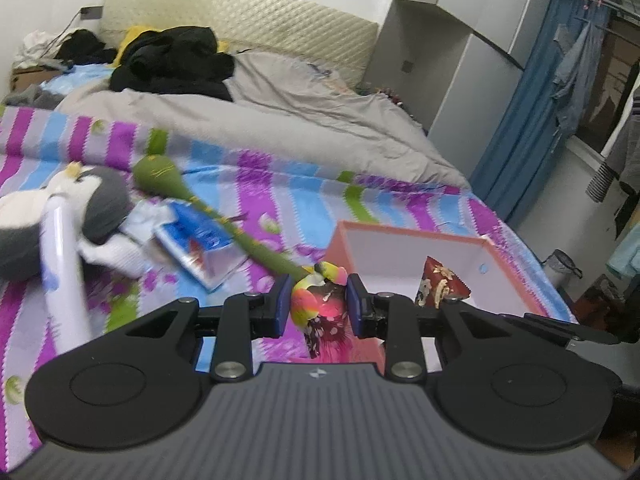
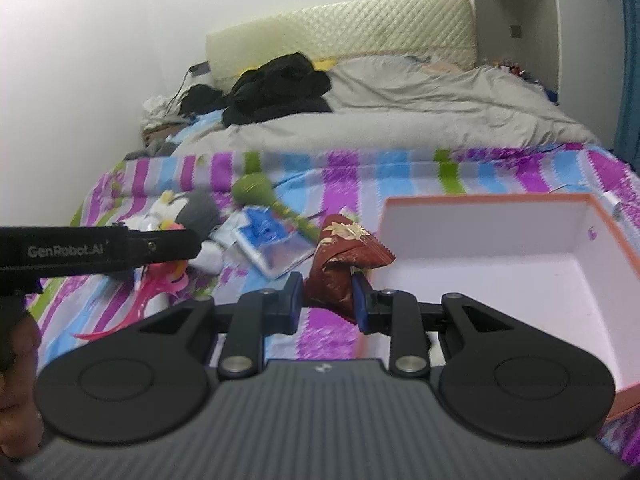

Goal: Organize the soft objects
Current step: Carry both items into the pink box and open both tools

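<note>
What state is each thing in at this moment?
left gripper: shut on the multicoloured toy, off the bed
right gripper: shut on the red brocade pouch, lifted
box: open, empty
penguin plush: lying on striped bedspread
green plush: lying flat

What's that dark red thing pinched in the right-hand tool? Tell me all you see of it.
The red pouch is a small pyramid-shaped sachet of shiny dark red brocade with gold leaf patterns and a zigzag-cut seam edge. It looks soft and stuffed. The right gripper pinches its lower part, holding it above the striped blanket, beside the open box.
</note>
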### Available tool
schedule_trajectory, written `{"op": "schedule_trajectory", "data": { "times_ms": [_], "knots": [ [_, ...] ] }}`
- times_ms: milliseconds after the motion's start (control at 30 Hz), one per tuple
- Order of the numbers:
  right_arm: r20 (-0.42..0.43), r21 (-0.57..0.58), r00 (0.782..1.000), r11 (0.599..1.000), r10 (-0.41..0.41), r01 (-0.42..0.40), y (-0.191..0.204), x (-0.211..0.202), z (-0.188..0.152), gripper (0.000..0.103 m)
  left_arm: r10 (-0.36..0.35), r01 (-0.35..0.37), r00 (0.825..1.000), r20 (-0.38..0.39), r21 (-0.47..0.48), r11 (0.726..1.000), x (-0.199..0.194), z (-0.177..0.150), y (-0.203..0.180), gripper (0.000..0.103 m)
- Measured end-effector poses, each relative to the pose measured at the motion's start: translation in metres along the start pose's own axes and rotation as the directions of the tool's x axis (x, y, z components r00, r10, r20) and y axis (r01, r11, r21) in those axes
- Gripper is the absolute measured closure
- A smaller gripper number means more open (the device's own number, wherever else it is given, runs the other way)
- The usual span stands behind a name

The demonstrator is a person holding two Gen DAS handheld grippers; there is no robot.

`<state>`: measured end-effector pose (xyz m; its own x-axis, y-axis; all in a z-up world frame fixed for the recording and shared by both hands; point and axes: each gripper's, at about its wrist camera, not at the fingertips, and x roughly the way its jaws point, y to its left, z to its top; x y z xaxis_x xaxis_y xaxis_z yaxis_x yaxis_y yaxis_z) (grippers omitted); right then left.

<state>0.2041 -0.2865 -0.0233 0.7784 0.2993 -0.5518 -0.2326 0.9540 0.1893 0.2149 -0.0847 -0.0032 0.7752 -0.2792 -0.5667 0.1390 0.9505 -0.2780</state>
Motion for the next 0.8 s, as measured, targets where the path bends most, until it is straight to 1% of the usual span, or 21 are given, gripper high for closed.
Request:
{"op": "schedule_trajectory", "data": {
  "times_ms": [233,400,567,667,767,800],
  "knots": [
    [0.020,0.032,0.998,0.998,-0.062,0.061,-0.046,-0.006,0.018,0.073,-0.050,0.050,0.999,-0.021,0.039,0.998,0.036,0.019,-0.046,0.069],
    [-0.004,0.066,0.993,0.991,-0.117,0.117,-0.080,-0.001,0.017,0.073,-0.092,0.096,0.994,-0.065,0.069,0.993,0.073,0.019,-0.080,0.069],
    [-0.083,0.106,0.980,0.976,-0.183,0.191,-0.115,0.015,0.005,0.073,-0.121,0.134,0.983,-0.138,0.091,0.987,0.113,0.007,-0.104,0.069],
    [-0.138,0.129,0.969,0.966,-0.205,0.223,-0.130,0.026,-0.007,0.073,-0.129,0.149,0.974,-0.186,0.099,0.984,0.135,-0.002,-0.113,0.069],
    [-0.193,0.153,0.957,0.957,-0.216,0.247,-0.144,0.038,-0.018,0.073,-0.128,0.159,0.962,-0.241,0.113,0.981,0.155,-0.011,-0.119,0.069],
    [-0.208,0.161,0.954,0.954,-0.217,0.252,-0.148,0.040,-0.023,0.073,-0.127,0.165,0.955,-0.270,0.124,0.978,0.162,-0.014,-0.122,0.069]
  ]
}}
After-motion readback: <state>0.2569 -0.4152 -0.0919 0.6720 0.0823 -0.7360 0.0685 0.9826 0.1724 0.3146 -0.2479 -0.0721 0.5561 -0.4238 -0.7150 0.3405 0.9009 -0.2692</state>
